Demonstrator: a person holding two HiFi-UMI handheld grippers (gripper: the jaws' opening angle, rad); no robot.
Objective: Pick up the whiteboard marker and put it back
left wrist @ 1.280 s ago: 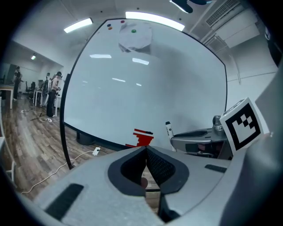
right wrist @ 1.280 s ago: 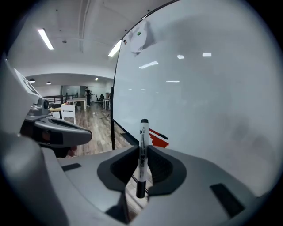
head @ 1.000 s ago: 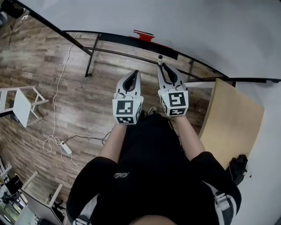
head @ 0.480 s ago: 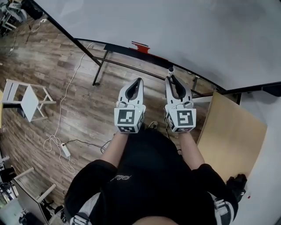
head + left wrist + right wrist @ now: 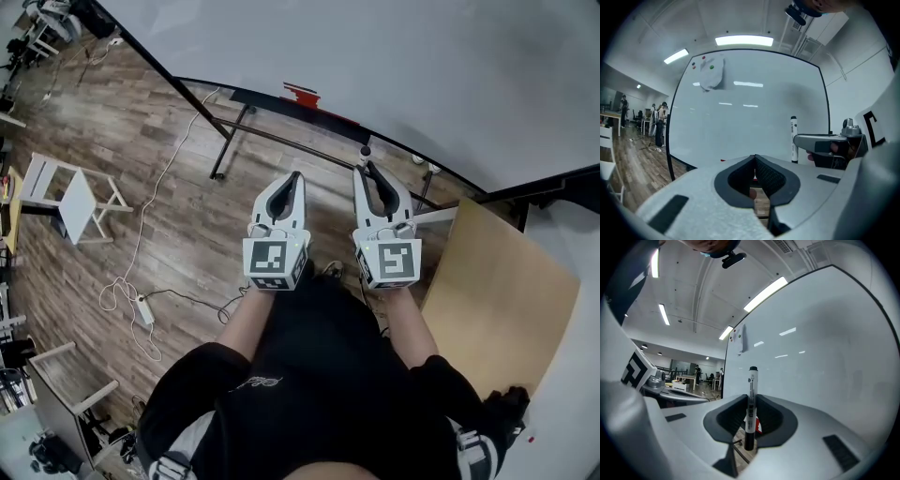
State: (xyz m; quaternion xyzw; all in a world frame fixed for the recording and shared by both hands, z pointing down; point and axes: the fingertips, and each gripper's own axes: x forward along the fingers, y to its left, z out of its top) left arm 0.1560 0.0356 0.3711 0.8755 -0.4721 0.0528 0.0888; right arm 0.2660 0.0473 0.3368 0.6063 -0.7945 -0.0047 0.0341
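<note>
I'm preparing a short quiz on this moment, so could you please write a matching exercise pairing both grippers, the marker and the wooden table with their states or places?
1 left gripper
2 right gripper
3 whiteboard marker
4 wooden table

A upright between two jaws
B jaws together, empty
C at the head view's right
D shut on the marker

Pairs: 1-B, 2-D, 3-A, 4-C

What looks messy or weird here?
Nothing is spilled or broken. The whiteboard marker stands upright, pinched in the right gripper. The only untidy thing is a white cable straggling loose across the wooden floor.
</note>
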